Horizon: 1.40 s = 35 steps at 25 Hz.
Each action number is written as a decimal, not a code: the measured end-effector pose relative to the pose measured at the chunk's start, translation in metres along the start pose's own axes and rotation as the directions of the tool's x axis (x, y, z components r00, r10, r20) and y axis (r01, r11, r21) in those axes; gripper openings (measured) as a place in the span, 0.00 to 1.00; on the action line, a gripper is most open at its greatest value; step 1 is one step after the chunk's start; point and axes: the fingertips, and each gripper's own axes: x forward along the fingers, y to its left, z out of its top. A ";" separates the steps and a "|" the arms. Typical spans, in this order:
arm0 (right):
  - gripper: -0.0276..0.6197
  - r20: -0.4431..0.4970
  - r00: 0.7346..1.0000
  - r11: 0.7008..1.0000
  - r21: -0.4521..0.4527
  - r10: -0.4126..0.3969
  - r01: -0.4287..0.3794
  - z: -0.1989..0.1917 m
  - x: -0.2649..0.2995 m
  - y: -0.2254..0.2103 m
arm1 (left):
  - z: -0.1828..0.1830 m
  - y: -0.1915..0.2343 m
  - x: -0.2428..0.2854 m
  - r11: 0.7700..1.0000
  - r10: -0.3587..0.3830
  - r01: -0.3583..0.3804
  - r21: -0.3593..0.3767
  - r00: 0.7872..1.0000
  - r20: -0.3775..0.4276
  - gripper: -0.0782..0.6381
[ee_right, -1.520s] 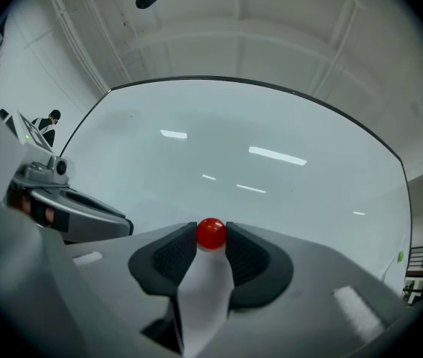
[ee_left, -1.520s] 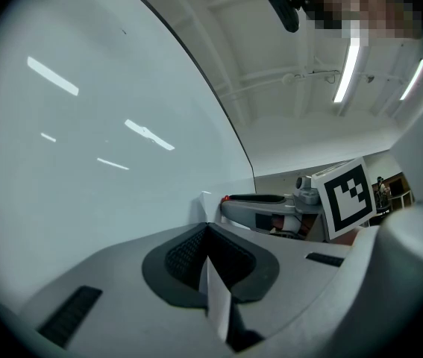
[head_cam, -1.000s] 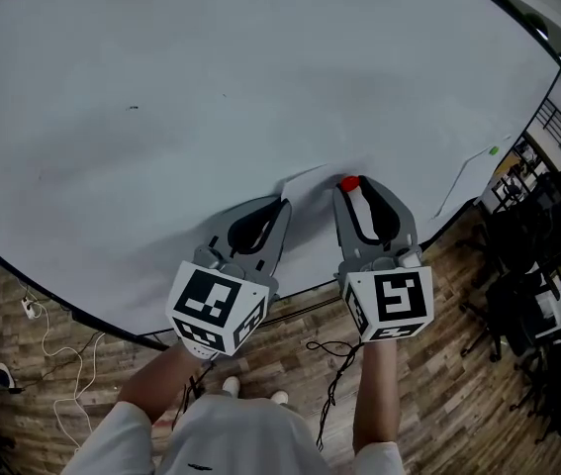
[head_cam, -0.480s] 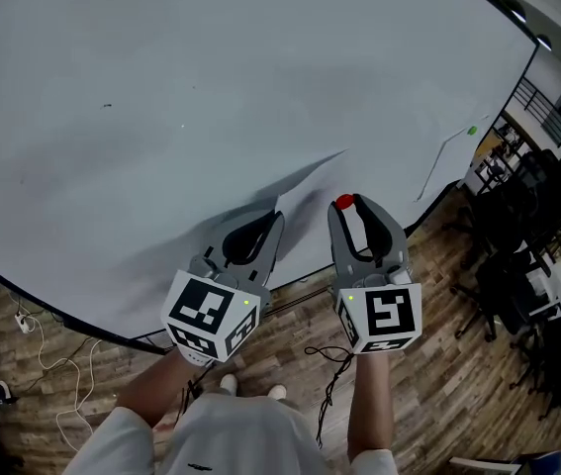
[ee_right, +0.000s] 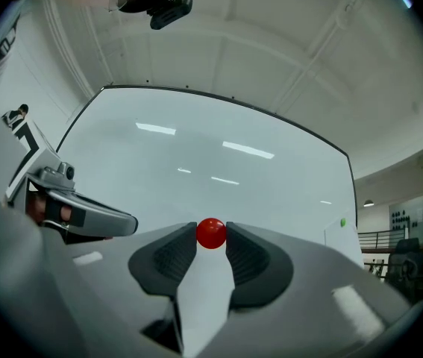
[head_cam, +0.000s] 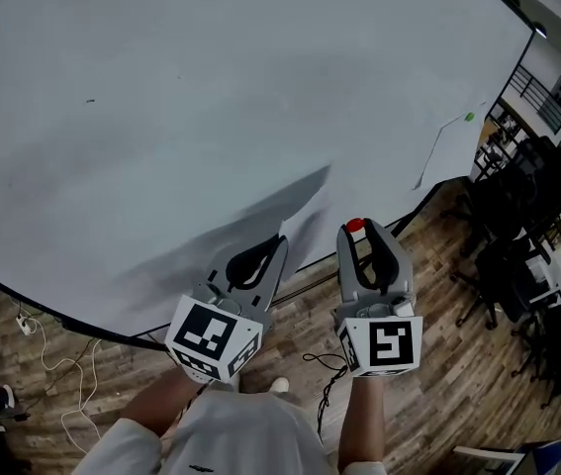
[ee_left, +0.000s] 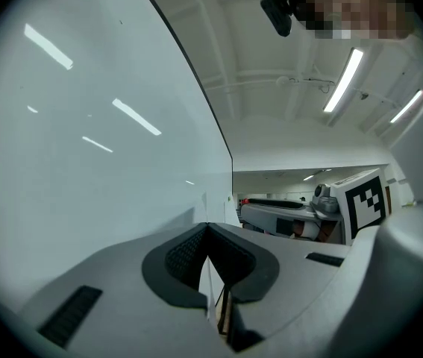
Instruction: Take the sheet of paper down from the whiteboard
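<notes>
Removal step, judged nearly done. Left claw point(head_cam: 274, 242) pinched tight on the lower part of the sheet of paper point(head_cam: 303, 201), seemingly lifted off the whiteboard point(head_cam: 211, 87) and standing just in front of it. Right claw point(head_cam: 357, 230) clamped at its tips on a red magnet point(head_cam: 355, 226). Next, likely: draw the sheet back and down past the board's lower edge, without creasing. Open room toward the wooden floor point(head_cam: 438, 364). Chairs point(head_cam: 527, 226) well apart at right. Near the board's right edge, a second sheet point(head_cam: 445, 146) under a green magnet point(head_cam: 469, 117), best left alone.
</notes>
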 end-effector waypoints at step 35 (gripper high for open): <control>0.25 -0.078 0.992 0.991 0.079 -0.099 0.105 -0.083 -0.091 0.027 | -0.097 -0.017 -0.047 0.993 -0.082 0.075 -0.087 0.994 -0.076 0.12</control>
